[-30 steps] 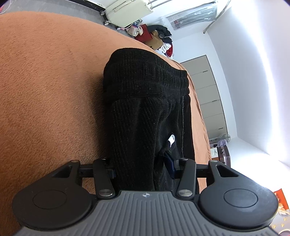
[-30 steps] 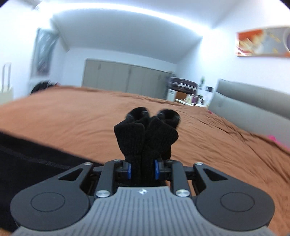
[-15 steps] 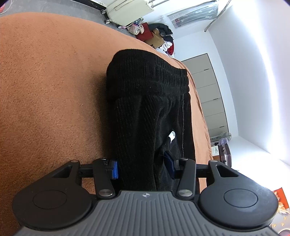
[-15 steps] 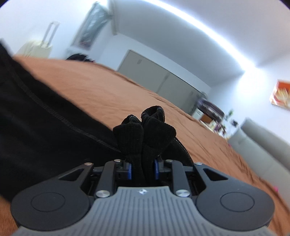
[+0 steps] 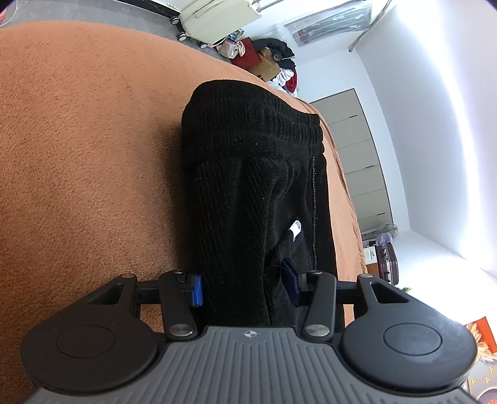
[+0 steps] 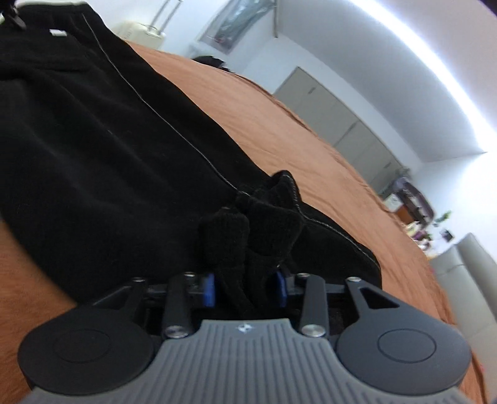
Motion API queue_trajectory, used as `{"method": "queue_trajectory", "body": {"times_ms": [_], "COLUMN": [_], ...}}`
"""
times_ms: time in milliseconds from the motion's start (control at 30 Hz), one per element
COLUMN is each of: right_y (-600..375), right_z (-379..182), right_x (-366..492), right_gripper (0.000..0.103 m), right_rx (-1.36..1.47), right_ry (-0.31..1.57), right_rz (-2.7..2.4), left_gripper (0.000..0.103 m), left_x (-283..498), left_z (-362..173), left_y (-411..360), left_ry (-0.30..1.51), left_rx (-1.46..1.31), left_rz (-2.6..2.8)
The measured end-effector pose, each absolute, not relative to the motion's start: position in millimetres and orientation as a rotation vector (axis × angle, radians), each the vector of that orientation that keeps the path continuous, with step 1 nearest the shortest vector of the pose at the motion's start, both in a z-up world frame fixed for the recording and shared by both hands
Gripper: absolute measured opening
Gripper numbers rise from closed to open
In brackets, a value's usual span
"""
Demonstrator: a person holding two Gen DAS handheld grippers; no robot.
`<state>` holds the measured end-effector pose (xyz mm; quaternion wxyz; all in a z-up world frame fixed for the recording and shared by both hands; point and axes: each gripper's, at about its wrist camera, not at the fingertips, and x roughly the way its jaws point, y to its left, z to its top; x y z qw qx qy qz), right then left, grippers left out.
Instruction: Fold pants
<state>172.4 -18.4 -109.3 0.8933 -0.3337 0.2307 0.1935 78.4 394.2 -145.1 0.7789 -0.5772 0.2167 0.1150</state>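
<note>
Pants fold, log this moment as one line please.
phase: folding | left gripper: open around pants | right gripper: shut on pants cuffs | surface: brown bedspread

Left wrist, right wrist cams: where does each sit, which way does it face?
Left wrist: on the left gripper, looking along its fingers over the black pants toward their waistband; jaws apart around the fabric.
Right wrist: on the right gripper, facing bunched cuffs it holds.
Shared: pants, brown bedspread, wardrobe.

Home bedroom; orange-brown bedspread [image 5: 93, 140]; wardrobe doors [image 5: 360, 161]; suitcase [image 5: 217, 15]
</note>
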Motion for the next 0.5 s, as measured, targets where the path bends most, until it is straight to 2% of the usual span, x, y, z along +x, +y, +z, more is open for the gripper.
{"method": "queue_trajectory", "body": {"times_ms": [167,233,300,400,467,500], "right_y": [-49,-64,-69,-83,-100,-103], "right_z": [-64,-47,-39,-31,-32,-36], "right_x": [157,159,156,165,185,192], "right_gripper": [0.065,0.061,0.056,0.040,0.009,0.005], "right_rx": [-0.422,-0.295,-0.227,-0.038,0.105,0.139], "right_ry": [0.546,0.575,0.583,0.553,0.566,0.581], "right_rz": [0.624,0.773,0.801,0.669,0.531,0.463], "left_gripper": [0.054,0.054,0.054,0.054,0.054,0.054], "left_x": [78,78,78,77,76,76], "left_z": [-149,-149,-149,-149,-149,-149], "left_y": [394,393,393,394,396,396], "left_ry": [0.459,0.459,0.459,0.463,0.464,0.463], "left_rx": [-1.254,-1.251,-1.248,-1.252,-1.260,-1.265], "left_rz": [0.251,0.254,0.253,0.248,0.246,0.246]}}
